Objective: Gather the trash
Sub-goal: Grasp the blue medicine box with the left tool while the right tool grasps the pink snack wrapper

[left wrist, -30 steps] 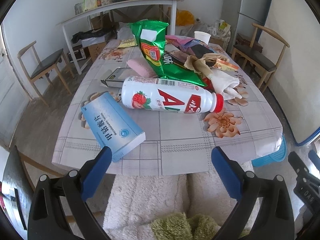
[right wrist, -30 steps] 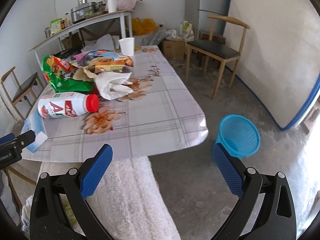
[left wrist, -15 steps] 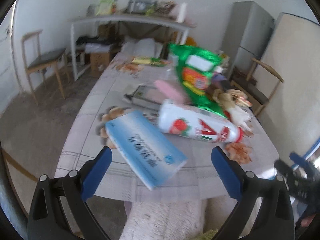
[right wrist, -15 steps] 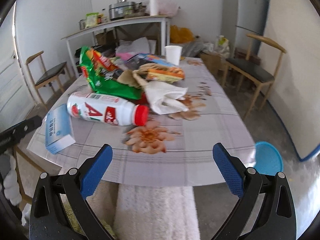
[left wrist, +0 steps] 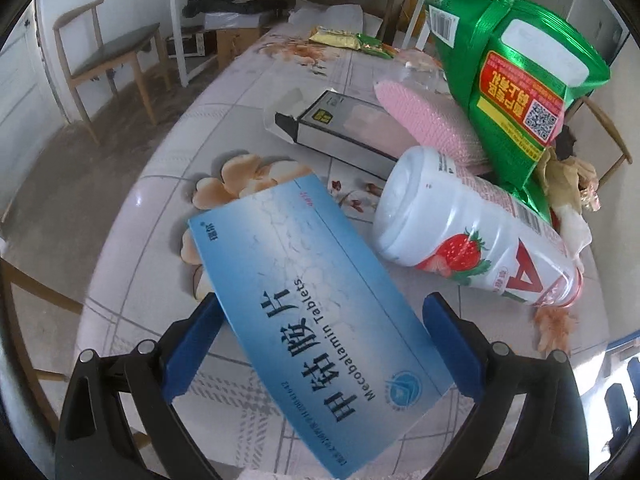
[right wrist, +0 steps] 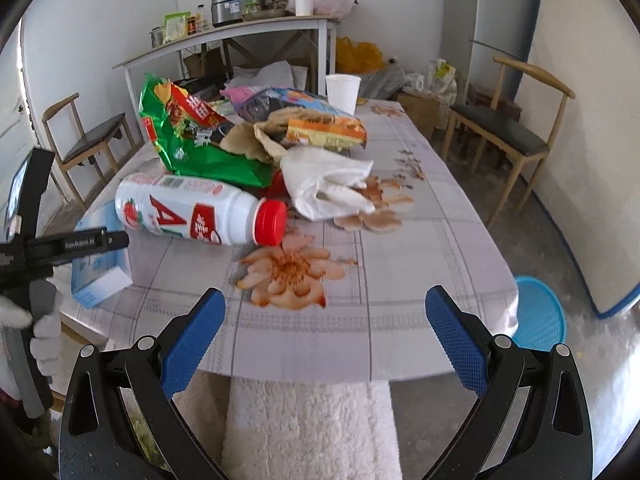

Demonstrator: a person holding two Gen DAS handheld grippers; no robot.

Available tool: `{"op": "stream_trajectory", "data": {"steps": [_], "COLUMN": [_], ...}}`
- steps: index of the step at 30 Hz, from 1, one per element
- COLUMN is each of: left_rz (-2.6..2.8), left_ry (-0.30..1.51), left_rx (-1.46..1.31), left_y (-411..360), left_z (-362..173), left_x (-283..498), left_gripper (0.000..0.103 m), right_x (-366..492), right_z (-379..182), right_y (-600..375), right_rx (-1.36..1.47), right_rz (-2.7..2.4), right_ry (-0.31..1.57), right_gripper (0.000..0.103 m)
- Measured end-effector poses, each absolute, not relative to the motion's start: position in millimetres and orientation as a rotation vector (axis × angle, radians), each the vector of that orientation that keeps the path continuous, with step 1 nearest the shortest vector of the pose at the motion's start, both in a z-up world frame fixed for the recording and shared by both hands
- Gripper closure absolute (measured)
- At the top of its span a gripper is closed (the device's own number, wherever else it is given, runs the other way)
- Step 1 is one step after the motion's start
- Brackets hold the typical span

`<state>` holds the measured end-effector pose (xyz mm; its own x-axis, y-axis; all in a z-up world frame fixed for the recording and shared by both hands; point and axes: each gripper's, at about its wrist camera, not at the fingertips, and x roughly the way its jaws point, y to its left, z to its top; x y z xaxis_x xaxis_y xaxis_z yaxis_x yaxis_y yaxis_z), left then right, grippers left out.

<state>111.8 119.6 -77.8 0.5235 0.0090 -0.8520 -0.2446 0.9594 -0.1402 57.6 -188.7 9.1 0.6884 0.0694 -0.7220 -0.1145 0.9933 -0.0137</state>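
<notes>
A blue tablet box (left wrist: pixel 316 312) lies at the near edge of the table (left wrist: pixel 160 240), and my left gripper (left wrist: pixel 324 312) stands open astride it with one finger on each side. Just right of the box, a white strawberry-drink bottle (left wrist: pixel 472 240) with a red cap lies on its side. Behind it lean a green snack bag (left wrist: pixel 516 80), a silver carton (left wrist: pixel 340 132) and a pink pad (left wrist: pixel 428 120). My right gripper (right wrist: pixel 324 312) is open and holds nothing, hovering off the table's front edge, facing the bottle (right wrist: pixel 192 212) and crumpled white paper (right wrist: pixel 324 184).
A blue basket (right wrist: pixel 540 316) sits on the floor right of the table. A paper cup (right wrist: pixel 342 92) and an orange packet (right wrist: pixel 324 132) lie further back. Wooden chairs (right wrist: pixel 516 132) (left wrist: pixel 108 52) flank the table. A gloved hand (right wrist: pixel 44 332) holds the left tool.
My left gripper has moved forward and down, so the blue box now lies between its fingers. The right gripper has swung from the floor and basket toward the tabletop.
</notes>
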Motion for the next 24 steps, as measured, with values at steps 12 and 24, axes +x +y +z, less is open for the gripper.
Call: {"op": "stream_trajectory", "data": {"steps": [12, 24], "left_rz": [0.03, -0.104], "left_ry": [0.909, 0.851], "left_rx": [-0.207, -0.224], "left_y": [139.5, 159.6], "left_z": [-76.0, -78.6], "left_x": [88.1, 81.9], "left_gripper": [0.017, 0.022], "right_x": [127.0, 222.6], "right_z": [81.1, 71.6], "right_y": [-153.8, -106.0], "right_rx": [-0.064, -0.532], "right_rz": [0.333, 0.409], "right_ry": [0.642, 0.686], "right_gripper": [0.012, 0.042]}}
